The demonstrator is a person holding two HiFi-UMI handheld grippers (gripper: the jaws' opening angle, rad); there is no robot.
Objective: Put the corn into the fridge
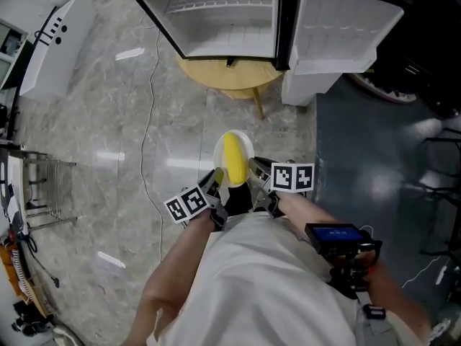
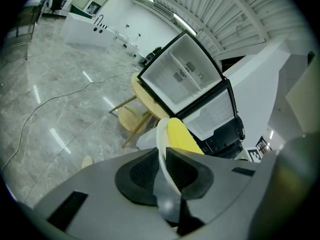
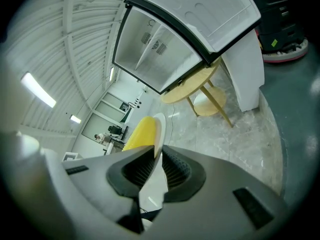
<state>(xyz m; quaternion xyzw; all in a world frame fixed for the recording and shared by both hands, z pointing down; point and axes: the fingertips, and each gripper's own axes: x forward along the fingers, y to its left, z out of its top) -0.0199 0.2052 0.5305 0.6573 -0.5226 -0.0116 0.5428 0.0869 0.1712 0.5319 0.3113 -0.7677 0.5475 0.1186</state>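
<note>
At frame centre, a round white plate is clamped at its rim between the ribbed black pads of the left gripper and right gripper. Smooth yellow corn is carried on it, just ahead, below the open fridge.
</note>
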